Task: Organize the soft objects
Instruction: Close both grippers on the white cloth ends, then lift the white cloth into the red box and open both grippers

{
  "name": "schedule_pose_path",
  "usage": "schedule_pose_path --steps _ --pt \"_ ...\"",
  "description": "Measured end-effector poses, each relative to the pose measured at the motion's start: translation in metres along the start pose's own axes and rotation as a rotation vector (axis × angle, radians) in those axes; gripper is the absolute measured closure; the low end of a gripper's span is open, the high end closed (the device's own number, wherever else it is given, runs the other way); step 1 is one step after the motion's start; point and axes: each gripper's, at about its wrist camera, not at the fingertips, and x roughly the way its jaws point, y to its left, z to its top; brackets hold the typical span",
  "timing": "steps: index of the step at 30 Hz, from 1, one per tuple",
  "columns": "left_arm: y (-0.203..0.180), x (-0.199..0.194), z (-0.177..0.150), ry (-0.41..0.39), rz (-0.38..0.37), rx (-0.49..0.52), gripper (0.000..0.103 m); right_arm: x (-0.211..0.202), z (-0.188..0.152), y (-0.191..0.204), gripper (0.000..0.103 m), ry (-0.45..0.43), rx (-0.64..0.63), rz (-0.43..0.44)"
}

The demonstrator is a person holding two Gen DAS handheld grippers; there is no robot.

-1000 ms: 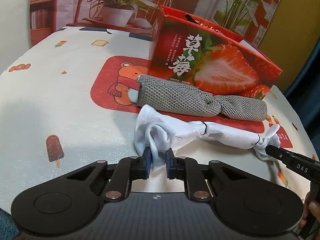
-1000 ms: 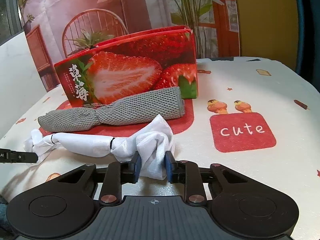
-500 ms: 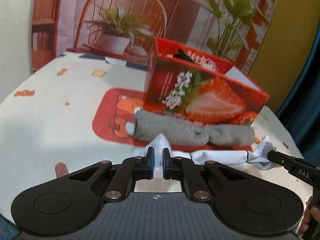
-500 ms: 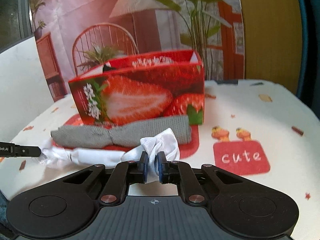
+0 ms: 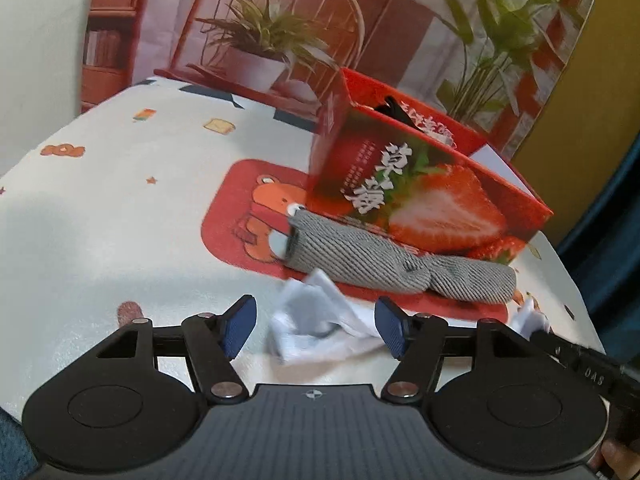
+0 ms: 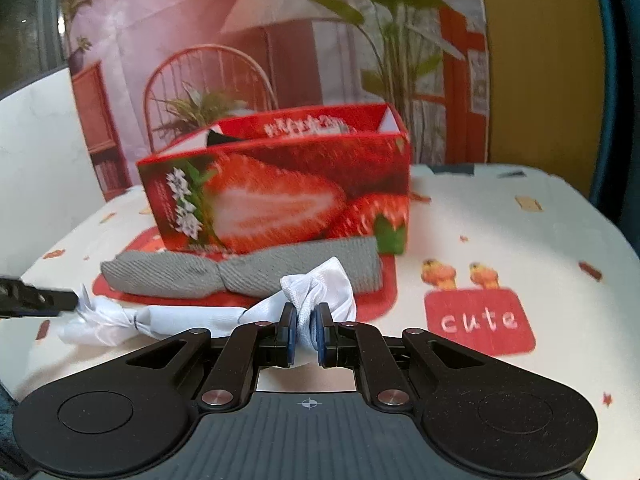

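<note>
Since half a second ago my left gripper has spread and let go of the white cloth; my right gripper pinches its other end, before the grey roll beside the strawberry box. Tablecloth rightward lies open.

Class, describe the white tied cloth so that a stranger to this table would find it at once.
Find the red strawberry-printed cardboard box on the cartoon-patterned tablecloth. Directly before it lies a grey knitted rolled cloth, and nearer still the white smooth cloth bundle. Unlike the grey one, it is shiny, banded with thin dark ties, and pinched at one end by the right gripper.
</note>
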Motion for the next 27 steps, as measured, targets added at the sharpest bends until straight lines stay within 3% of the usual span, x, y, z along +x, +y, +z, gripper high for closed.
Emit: schedule_pose_path --steps 7,13,16,24,27 --pt "-0.004 0.031 -0.002 0.066 -0.009 0.019 0.036 0.012 -0.015 -0.015 0.094 0.035 0.042 -0.020" --pt "-0.009 0.044 -0.011 0.075 -0.016 0.053 0.037 0.018 -0.020 -0.019 0.093 0.050 0.059 -0.019" --pt "-0.007 0.043 -0.013 0.077 -0.019 0.049 0.047 0.020 -0.021 -0.019 0.093 0.054 0.058 -0.017" --pt "-0.016 0.037 -0.019 0.061 -0.005 0.117 0.083 0.023 -0.022 -0.018 0.092 0.061 0.060 -0.005" --pt "-0.017 0.027 -0.015 0.044 -0.022 0.108 0.086 0.021 -0.021 -0.016 0.093 0.060 0.058 0.005"
